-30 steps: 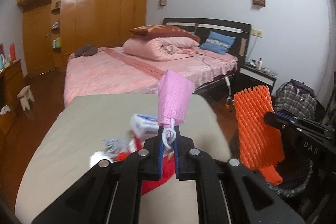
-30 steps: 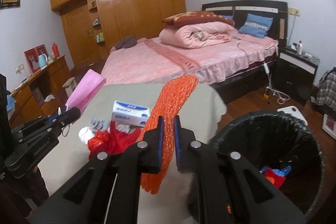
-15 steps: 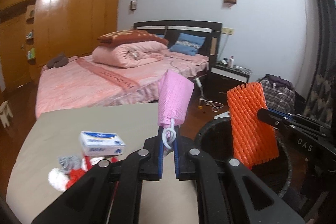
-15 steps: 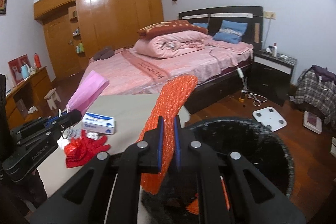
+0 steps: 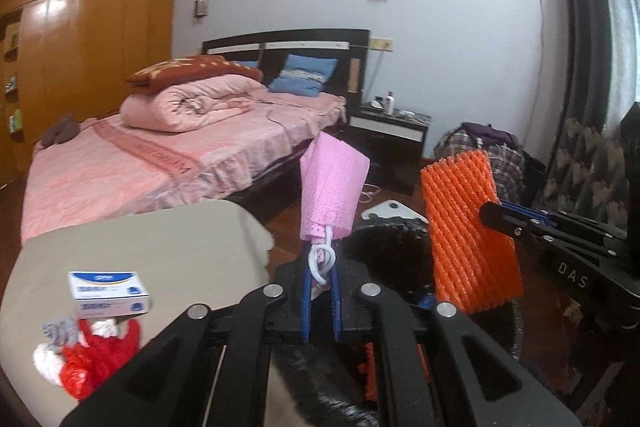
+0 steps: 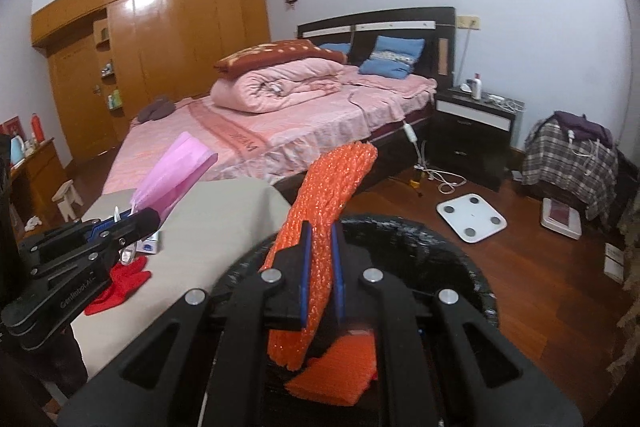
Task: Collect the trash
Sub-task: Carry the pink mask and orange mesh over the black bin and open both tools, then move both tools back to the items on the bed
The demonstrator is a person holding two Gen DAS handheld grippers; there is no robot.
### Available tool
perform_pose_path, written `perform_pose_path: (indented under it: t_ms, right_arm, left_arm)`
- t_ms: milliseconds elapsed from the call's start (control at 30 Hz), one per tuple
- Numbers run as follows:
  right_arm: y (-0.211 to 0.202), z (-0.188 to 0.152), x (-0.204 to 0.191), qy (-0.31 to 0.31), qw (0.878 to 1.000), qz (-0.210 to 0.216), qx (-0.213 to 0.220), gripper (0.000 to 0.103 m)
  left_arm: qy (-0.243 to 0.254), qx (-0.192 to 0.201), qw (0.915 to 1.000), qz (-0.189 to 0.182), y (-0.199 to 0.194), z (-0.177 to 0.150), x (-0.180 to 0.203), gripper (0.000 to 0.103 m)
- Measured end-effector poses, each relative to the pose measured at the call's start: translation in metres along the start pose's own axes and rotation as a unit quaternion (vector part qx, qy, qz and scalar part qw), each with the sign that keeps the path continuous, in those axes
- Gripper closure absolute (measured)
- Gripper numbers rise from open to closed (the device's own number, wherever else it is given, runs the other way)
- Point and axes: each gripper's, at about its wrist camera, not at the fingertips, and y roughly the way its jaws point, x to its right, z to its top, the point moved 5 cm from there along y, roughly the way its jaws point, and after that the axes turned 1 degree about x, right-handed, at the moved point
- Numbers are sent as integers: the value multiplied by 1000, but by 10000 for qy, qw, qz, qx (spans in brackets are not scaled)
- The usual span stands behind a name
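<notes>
The right hand-held gripper [image 6: 320,259] is clamped on an orange foam-net fruit sleeve [image 6: 328,211], which stands up between its blue-padded fingers at the centre of the right wrist view, directly over the mouth of the round black-lined trash bin [image 6: 452,251] that fills the lower right of that frame. The left hand-held gripper [image 5: 320,291] is clamped on the white ear loops of a pink face mask [image 5: 330,195], held upright at the centre of the left wrist view, with the bin's dark rim just beyond and below it. Inside the bin, another piece of orange foam netting [image 6: 340,375] already lies at the bottom, so part of the collecting looks done. Both held pieces appear ready to be dropped; neither is released yet. Still left on the beige-covered counter [image 5: 160,247], at the lower left of the left wrist view, are a small white-and-blue cardboard box [image 5: 108,293], a crumpled red plastic bag [image 5: 96,359] just below it, and some grey and white scraps [image 5: 56,339] touching the bag. By my judgement the task is somewhere past its start, with two items about to go in and that small heap still to fetch.
</notes>
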Motion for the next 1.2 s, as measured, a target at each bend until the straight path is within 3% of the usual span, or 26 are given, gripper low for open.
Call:
perform_pose_path:
  t_ms: [367, 433, 500, 533, 600, 633, 733, 800, 833, 1000, 1200]
  right_arm:
    - [5, -24, 56, 199, 9984, -493, -212, 93]
    - [6, -28, 64, 234, 9978, -570, -253, 91]
    - [7, -34, 71, 275, 9971, -637, -299, 89]
    - [7, -36, 73, 285, 9969, -666, -312, 86]
    - [8, -39, 78, 319, 9964, -719, -326, 71]
    - [8, -41, 80, 349, 9962, -733, -323, 68]
    - [7, -42, 79, 380, 9959, -762, -291, 45]
    - [2, -41, 75, 396, 9959, -795, -181, 16]
    - [0, -39, 74, 397, 9958, -818, -108, 11]
    - [-6, -31, 50, 354, 9973, -634, 85, 5]
    - [4, -23, -1, 216, 9996, -168, 93, 5]
  left_arm:
    - [219, -372, 9972, -615, 47, -9, 55, 91]
    - [199, -465, 9959, -753, 54, -13, 60, 82]
    - [137, -516, 9954, -796, 57, -16, 60, 62]
    - [111, -517, 9954, -796, 57, -17, 58, 60]
    - [80, -512, 9955, -793, 56, -18, 57, 48]
    - [48, -493, 9959, -757, 55, -18, 53, 45]
    - [-28, -439, 9971, -626, 49, -16, 40, 40]
    - [-60, -382, 9982, -467, 44, -15, 27, 30]
    - [-74, -331, 9988, -343, 39, -15, 18, 28]
    - [-190, -156, 9995, 203, 11, -19, -28, 13]
    - [-408, -108, 9948, 926, -28, -35, -88, 10]
